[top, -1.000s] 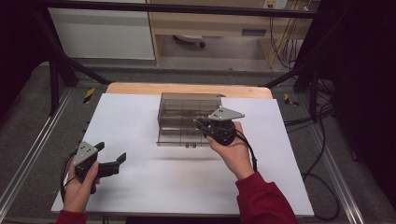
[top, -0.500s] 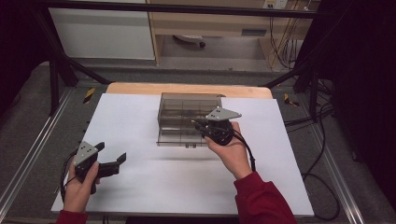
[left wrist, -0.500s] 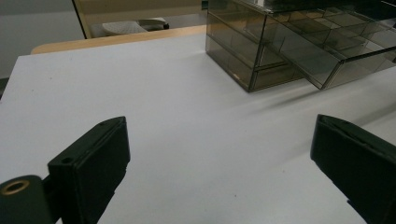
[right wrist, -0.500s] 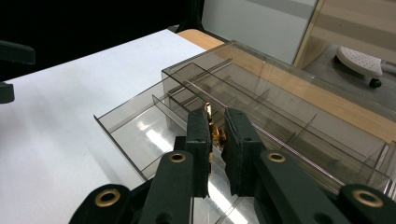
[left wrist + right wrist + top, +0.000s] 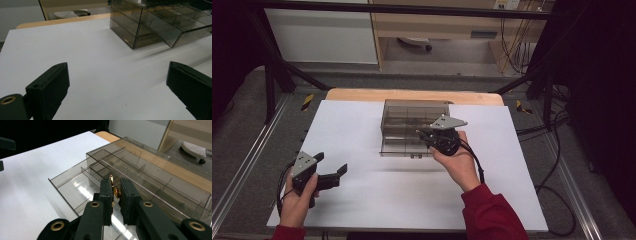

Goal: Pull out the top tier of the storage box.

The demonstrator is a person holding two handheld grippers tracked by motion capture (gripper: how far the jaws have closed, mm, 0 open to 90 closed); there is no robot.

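While the right gripper (image 5: pixel 115 195) hovered over the open drawer (image 5: pixel 75 187), its jaws pinched a small gold piece (image 5: pixel 114 191). The left gripper (image 5: pixel 324 175) rested on the table (image 5: pixel 362 200), jaws wide and empty.

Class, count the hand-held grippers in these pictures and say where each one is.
2. The left hand-held gripper sits over the white sheet's near-left part; the right hand-held gripper is above the smoky plastic drawer box.

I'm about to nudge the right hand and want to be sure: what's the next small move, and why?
Probably lower the right gripper a little into the pulled-out drawer and then open. Its jaws are shut on a small gold piece held above an open compartment, and the left gripper sits open, well clear on the white sheet.
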